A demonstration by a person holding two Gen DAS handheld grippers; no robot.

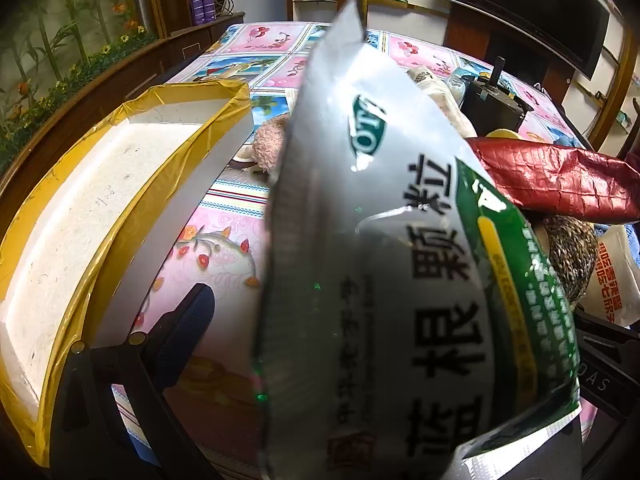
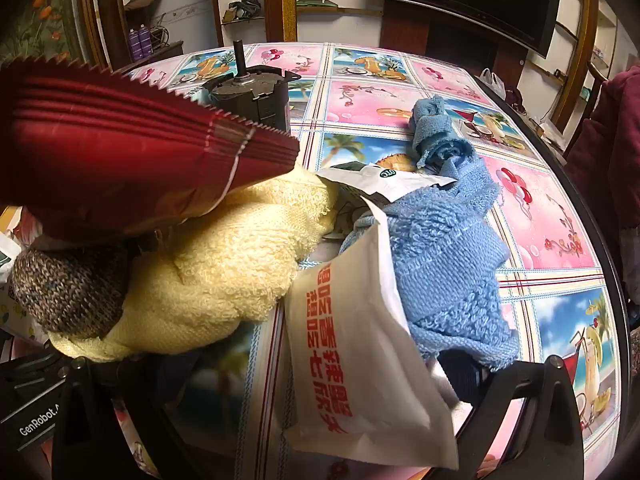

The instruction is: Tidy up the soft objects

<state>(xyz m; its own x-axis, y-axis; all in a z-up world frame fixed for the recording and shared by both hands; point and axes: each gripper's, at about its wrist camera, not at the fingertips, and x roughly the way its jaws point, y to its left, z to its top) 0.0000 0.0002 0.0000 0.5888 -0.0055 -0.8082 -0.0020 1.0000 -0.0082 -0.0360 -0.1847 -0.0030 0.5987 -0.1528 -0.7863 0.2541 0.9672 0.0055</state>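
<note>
Nearest the left wrist camera: a silver-and-green sachet (image 1: 384, 280) standing between the fingers of the left gripper (image 1: 360, 360), long axis running away from the camera, top corner pointing up and slightly left. The fingers are spread to full width; the left pad (image 1: 188, 332) is clear of the foil, the right finger is hidden behind it, so I cannot tell whether anything is gripped. Judgement: light, crinkly, slippery film; best pinched across the flat faces near a sealed edge.

To the left of this gripper, a foam box (image 1: 100, 208) with yellow tape, likely the bin. A red foil packet (image 1: 560, 176) lies up and right.

Right gripper (image 2: 320, 400): fingers wide apart, a white sachet (image 2: 360, 340) between them, tilted, long axis pointing away and slightly left; no contact visible. A yellow towel (image 2: 216, 264) ahead-left and a blue towel (image 2: 440, 248) ahead-right, both limp and bulky, lie heaped on the table (image 2: 560, 216). Take by a fold.
</note>
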